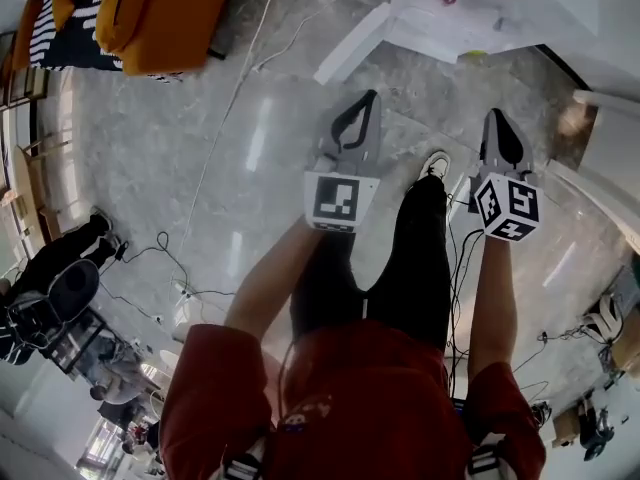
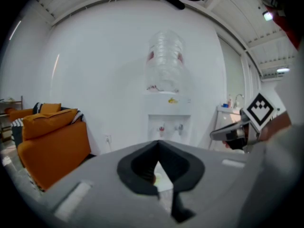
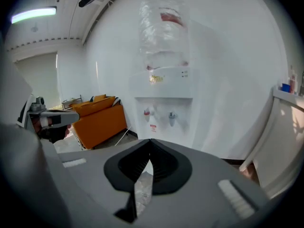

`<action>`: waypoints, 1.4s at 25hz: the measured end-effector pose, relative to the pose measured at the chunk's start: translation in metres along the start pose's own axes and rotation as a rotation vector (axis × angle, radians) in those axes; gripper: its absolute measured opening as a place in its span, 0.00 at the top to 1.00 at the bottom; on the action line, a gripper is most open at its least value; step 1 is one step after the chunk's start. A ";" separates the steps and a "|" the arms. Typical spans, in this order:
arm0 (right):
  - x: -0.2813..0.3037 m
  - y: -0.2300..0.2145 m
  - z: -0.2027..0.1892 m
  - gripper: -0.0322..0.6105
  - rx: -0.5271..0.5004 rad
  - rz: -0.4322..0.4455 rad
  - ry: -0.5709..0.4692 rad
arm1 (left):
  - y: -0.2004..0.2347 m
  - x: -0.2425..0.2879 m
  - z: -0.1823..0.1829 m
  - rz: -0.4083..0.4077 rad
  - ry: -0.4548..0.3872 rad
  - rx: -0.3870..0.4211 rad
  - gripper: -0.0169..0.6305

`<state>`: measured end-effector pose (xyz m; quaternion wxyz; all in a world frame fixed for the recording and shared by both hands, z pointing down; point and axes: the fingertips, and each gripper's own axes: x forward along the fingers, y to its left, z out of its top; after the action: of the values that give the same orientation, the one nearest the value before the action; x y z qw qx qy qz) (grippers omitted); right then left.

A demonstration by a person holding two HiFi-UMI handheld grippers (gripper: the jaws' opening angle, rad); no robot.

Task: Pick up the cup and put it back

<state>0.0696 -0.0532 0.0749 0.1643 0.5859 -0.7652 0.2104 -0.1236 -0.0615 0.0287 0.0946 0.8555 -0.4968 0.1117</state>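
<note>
In the head view, the left gripper (image 1: 365, 103) and right gripper (image 1: 496, 120) are held out side by side over the floor, just short of the water dispenser (image 1: 450, 13), and no cup shows near it. In the left gripper view the jaws are pressed together on nothing and face the dispenser, with an orange sofa (image 2: 50, 141) to the dispenser's left and again no cup. The right gripper view shows clenched, empty jaws aimed below the dispenser's taps (image 3: 159, 114); the unseen cup is probably light and thin-walled, so a gentle pinch across its side wall should suit.

Sofa (image 1: 150, 13) & water disp. (image 1: 470, 13) — both cut off, top edge.
</note>
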 end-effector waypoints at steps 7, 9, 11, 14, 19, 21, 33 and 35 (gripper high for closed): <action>0.105 -0.008 -0.110 0.95 -0.079 0.020 -0.004 | 0.025 0.072 -0.136 -0.031 -0.064 0.047 0.97; 0.136 -0.014 -0.148 0.95 -0.093 0.032 -0.010 | 0.025 0.097 -0.182 -0.053 -0.069 0.053 0.97; 0.164 -0.019 -0.183 0.95 -0.113 0.049 -0.026 | 0.023 0.118 -0.223 -0.074 -0.073 0.030 0.97; 0.201 -0.029 -0.227 0.95 -0.137 0.063 -0.067 | 0.022 0.147 -0.280 -0.108 -0.081 -0.003 0.97; 0.261 -0.062 -0.297 0.95 -0.171 0.045 -0.114 | 0.020 0.198 -0.380 -0.128 -0.085 -0.021 0.97; 0.282 -0.072 -0.322 0.95 -0.178 0.046 -0.138 | 0.021 0.219 -0.412 -0.134 -0.090 -0.020 0.97; 0.368 -0.109 -0.439 0.95 -0.192 0.063 -0.254 | 0.019 0.293 -0.549 -0.093 -0.107 0.012 0.97; 0.378 -0.107 -0.451 0.95 -0.204 0.071 -0.260 | 0.025 0.301 -0.564 -0.053 -0.101 -0.019 0.97</action>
<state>0.0771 -0.1581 0.6638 0.1151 0.5610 -0.8176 0.0600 -0.0555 -0.1693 0.6554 0.0804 0.8719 -0.4790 0.0612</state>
